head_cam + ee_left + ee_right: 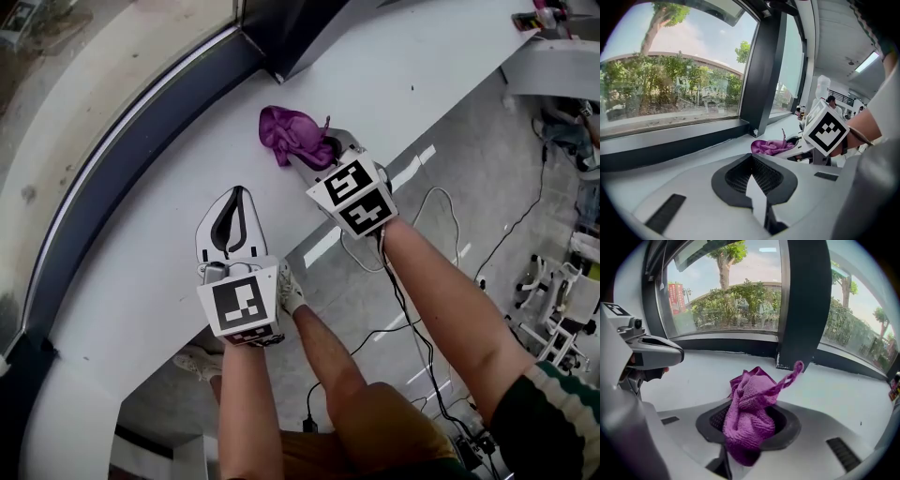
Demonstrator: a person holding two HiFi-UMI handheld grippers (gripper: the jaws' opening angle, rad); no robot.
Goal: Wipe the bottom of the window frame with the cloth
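Head view looks steeply down on a broad white sill that curves along a dark window frame, with glass beyond it. The right gripper lies low over the sill, its 2 jaws pinching a crumpled purple cloth. The bunched cloth sits on the white surface a little short of the frame's bottom rail, near the foot of a dark upright post. In the right gripper view the cloth fills the gap between the jaws and 1 twisted end sticks up toward the post.

The left gripper rests further along the sill, beside the right one and apart from it. Its jaws are pressed together at the tips, with nothing between them.

Outside the panes stand green trees and shrubs under a pale sky. Below the sill's inner edge is a grey floor with black cables trailing over it, and the person's shoe shows between the forearms.
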